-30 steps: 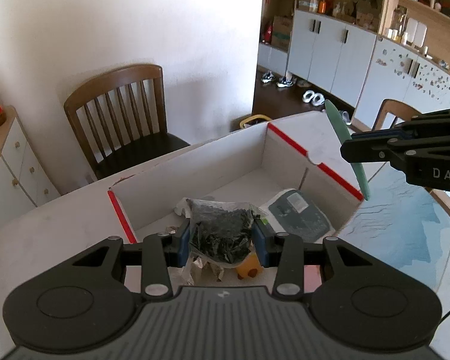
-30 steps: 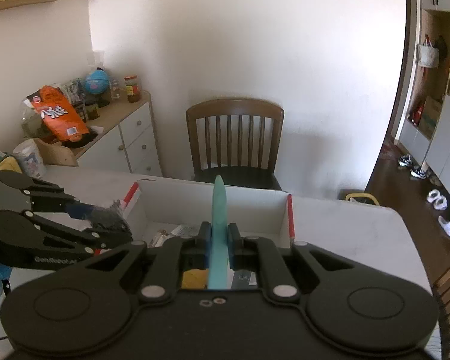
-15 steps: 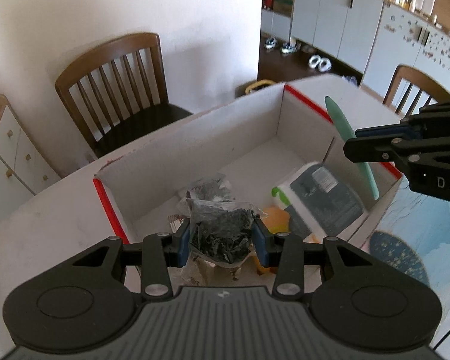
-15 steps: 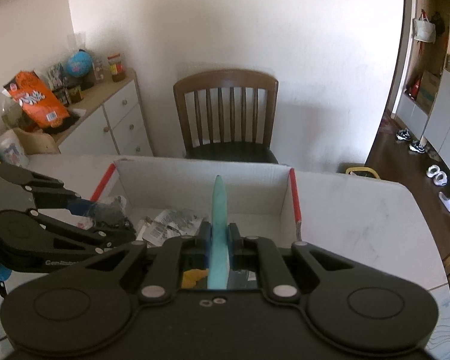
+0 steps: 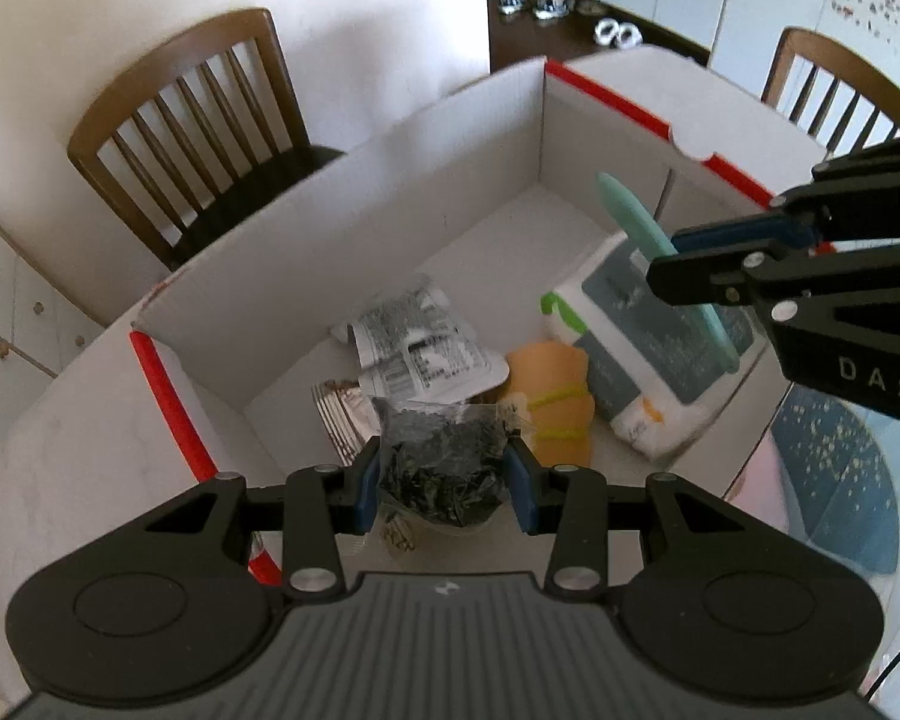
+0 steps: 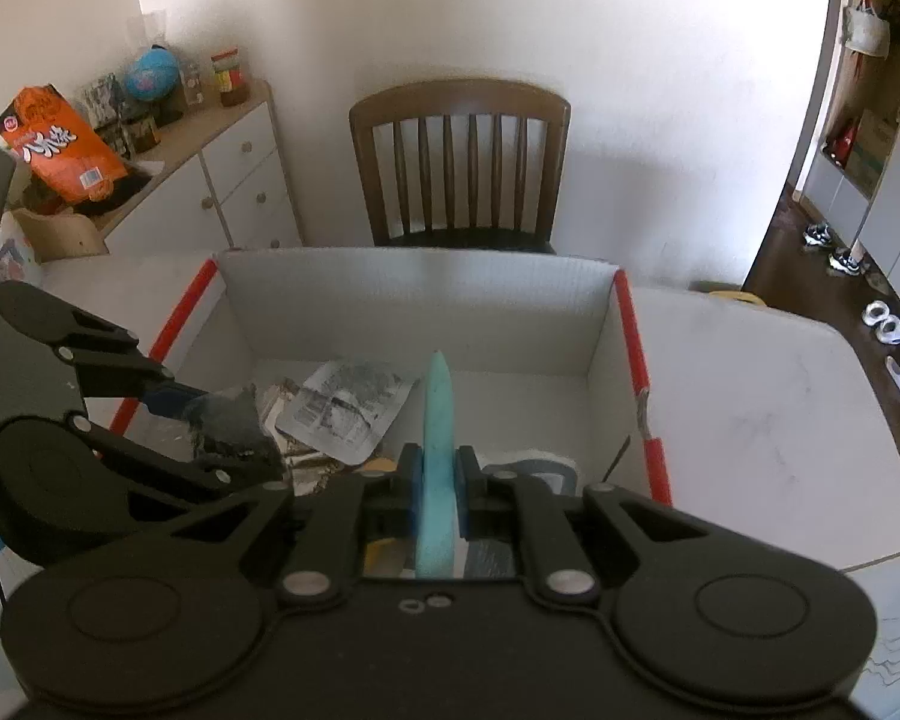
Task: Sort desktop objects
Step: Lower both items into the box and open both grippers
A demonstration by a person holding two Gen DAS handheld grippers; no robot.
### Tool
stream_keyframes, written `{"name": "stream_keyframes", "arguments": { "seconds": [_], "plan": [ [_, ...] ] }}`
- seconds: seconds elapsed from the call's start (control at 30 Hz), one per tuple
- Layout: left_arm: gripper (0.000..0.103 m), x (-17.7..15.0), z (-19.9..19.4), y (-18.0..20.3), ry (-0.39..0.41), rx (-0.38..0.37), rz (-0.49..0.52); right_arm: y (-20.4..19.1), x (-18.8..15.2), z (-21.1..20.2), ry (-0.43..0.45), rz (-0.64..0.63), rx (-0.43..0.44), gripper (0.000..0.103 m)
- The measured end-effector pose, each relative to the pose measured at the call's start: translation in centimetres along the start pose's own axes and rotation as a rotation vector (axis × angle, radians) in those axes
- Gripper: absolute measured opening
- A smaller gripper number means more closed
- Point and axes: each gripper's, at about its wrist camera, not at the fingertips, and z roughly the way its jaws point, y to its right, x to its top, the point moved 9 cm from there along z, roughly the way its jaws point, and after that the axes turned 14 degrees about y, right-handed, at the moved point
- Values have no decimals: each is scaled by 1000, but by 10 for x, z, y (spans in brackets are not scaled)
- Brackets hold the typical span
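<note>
White walls and a wooden chair (image 6: 459,162) stand behind the pale table (image 6: 750,396), where the open cardboard box (image 5: 480,138) with red-edged flaps now fills far more of both views than a second ago: both hands have come down over it. Inside lie a printed packet (image 5: 417,339), an orange item (image 5: 549,402) and a grey-and-white pack (image 5: 648,354). The left gripper (image 5: 444,477) is clamped on a clear bag of dark bits (image 5: 441,471). The right gripper (image 6: 435,495) pinches a slim teal tool (image 6: 438,420) narrowly. Release into the box looks near.
</note>
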Motion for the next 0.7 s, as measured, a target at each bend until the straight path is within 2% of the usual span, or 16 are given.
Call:
{"name": "stream_keyframes", "arguments": {
  "seconds": [0.2, 0.37, 0.7],
  "plan": [
    [40, -13, 11, 5, -63, -30, 13, 1, -6, 6, -30, 23, 0, 10],
    [41, -17, 17, 5, -85, -35, 4, 4, -16, 16, -72, 52, -7, 10],
    [41, -22, 29, 3, -123, -12, -1, 6, -33, 29, -116, 56, -18, 10]
  ]
}}
